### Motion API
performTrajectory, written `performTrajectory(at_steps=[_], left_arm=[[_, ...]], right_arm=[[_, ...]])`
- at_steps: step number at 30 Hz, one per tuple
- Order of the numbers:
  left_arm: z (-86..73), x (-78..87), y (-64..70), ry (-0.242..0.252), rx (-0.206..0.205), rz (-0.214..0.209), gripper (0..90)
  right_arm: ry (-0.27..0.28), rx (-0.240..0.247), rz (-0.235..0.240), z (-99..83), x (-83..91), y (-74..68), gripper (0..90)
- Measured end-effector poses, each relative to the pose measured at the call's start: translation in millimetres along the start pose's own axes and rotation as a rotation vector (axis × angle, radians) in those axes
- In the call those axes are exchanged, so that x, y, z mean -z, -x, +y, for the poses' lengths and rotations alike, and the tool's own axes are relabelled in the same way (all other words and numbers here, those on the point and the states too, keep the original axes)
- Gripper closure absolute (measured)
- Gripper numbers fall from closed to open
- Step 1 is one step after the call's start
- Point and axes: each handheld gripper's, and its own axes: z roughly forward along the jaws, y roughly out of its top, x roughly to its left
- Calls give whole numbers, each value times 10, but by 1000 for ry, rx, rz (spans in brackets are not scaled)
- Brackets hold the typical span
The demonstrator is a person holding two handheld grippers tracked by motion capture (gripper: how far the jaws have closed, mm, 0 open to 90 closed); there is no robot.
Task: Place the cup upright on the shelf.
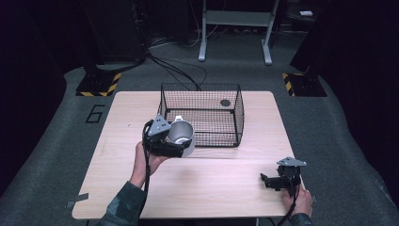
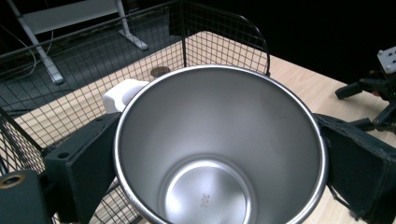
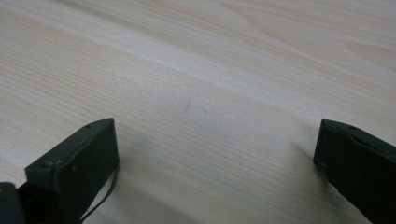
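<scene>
1. The left gripper (image 1: pixel 165 142) clamps a steel cup (image 1: pixel 180 134) by its sides, mouth up, lifted just outside the near left corner of the wire basket (image 1: pixel 237 101), apparently ready to go in.
2. The right gripper (image 1: pixel 275 181) rests on the wooden table (image 1: pixel 211 183) near its right edge, jaws spread wide and empty, well apart from the work.
3. A small dark disc (image 1: pixel 225 102) lies on the basket floor.

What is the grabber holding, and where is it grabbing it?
The left gripper holds a steel cup by its outer wall, one jaw on each side. The right gripper holds nothing.
</scene>
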Motion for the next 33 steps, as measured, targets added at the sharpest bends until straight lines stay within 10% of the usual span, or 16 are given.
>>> performTrajectory(at_steps=[33], left_arm=[[487, -406, -342, -10, -11, 12, 63]], right_arm=[[2, 3, 0, 2, -2, 0, 0]])
